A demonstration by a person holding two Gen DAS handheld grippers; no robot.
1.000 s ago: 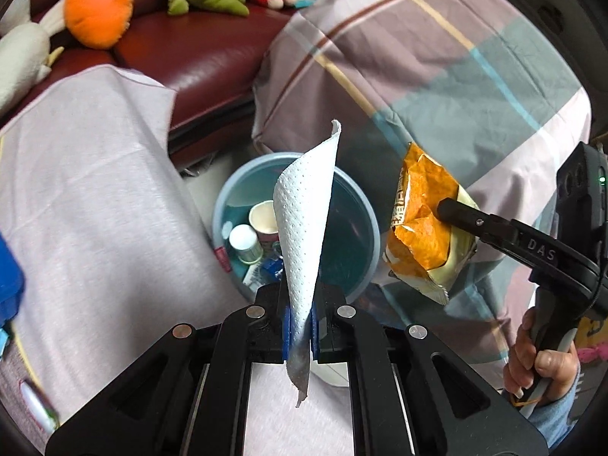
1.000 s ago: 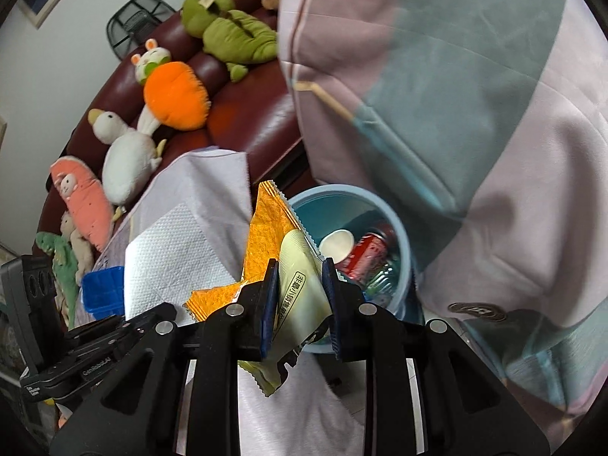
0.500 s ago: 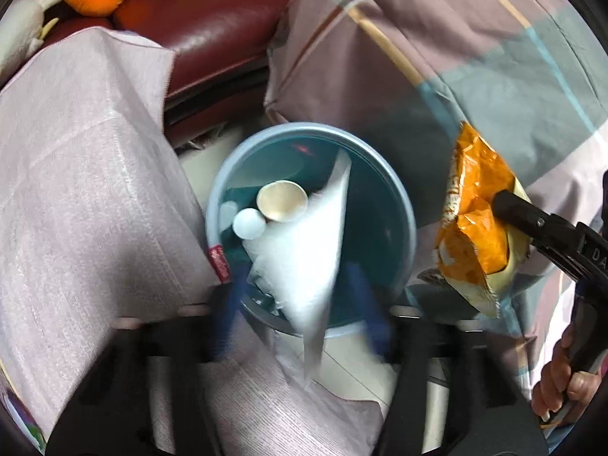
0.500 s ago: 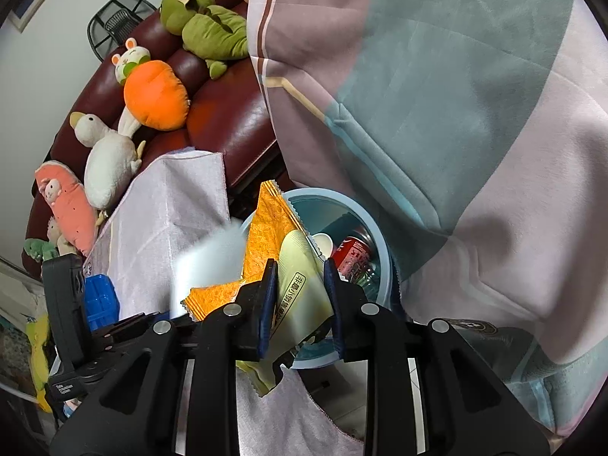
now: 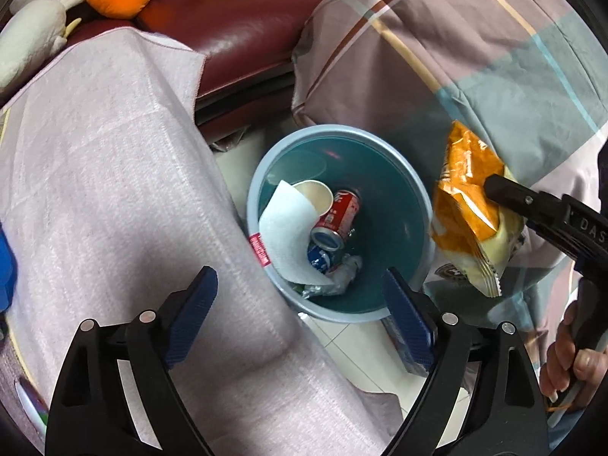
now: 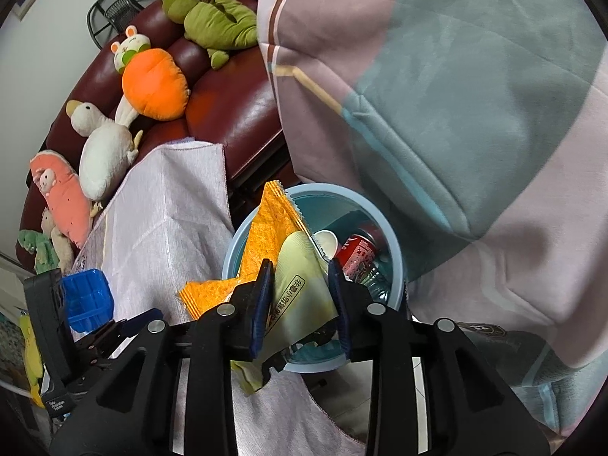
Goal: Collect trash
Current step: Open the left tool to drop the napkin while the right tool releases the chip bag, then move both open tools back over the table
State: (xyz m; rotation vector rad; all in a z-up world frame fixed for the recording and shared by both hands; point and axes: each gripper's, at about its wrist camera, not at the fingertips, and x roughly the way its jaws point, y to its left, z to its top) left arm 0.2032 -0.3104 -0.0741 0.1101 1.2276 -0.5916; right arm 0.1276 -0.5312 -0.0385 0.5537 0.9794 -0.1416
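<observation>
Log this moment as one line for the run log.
left gripper: open, empty | paper towel: in bin | right gripper: jaws opening, snack bag between them, over bin

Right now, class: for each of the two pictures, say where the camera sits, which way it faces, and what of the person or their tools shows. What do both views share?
Left wrist: on the left gripper, looking steeply down into the blue bin; its open jaws show, plus the right gripper and a hand.
Right wrist: on the right gripper, looking down at the bin; its jaws, just opening, straddle the snack bag.
Shared: bin, snack bag, red can, sofa.
</observation>
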